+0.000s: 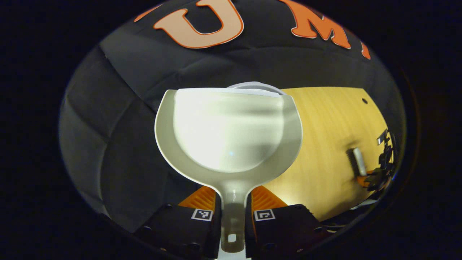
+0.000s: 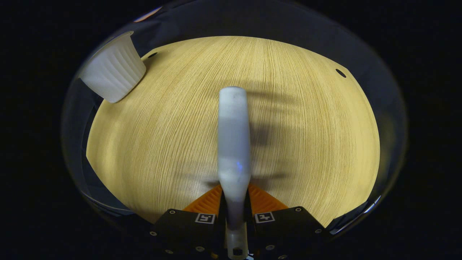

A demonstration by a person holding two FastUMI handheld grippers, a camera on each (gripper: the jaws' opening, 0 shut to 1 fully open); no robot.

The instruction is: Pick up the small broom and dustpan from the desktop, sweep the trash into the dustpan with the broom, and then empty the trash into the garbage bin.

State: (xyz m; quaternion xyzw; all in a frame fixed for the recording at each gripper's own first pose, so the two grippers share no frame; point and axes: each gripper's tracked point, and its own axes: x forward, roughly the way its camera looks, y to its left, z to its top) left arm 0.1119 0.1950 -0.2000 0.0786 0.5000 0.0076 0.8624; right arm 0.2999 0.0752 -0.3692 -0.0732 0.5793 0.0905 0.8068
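Note:
In the left gripper view my left gripper (image 1: 232, 196) is shut on the handle of a white dustpan (image 1: 231, 130), held up off the table (image 1: 325, 144). No trash shows in the pan. Just beyond the pan's far lip peeks the rim of the white garbage bin (image 1: 254, 85). Far to the right, the small broom (image 1: 355, 160) hangs over the table in my right gripper (image 1: 375, 177). In the right gripper view my right gripper (image 2: 234, 193) is shut on the pale broom (image 2: 234, 137), which points forward above the wooden table (image 2: 306, 144). The ribbed white bin (image 2: 113, 72) stands at the table's far left corner.
The black cloth wall (image 1: 119, 119) closes in behind and to the left of the dustpan. A small dark hole (image 2: 340, 73) marks the table's far right corner, another (image 2: 152, 55) sits beside the bin. The table's edges curve round on the left and near right.

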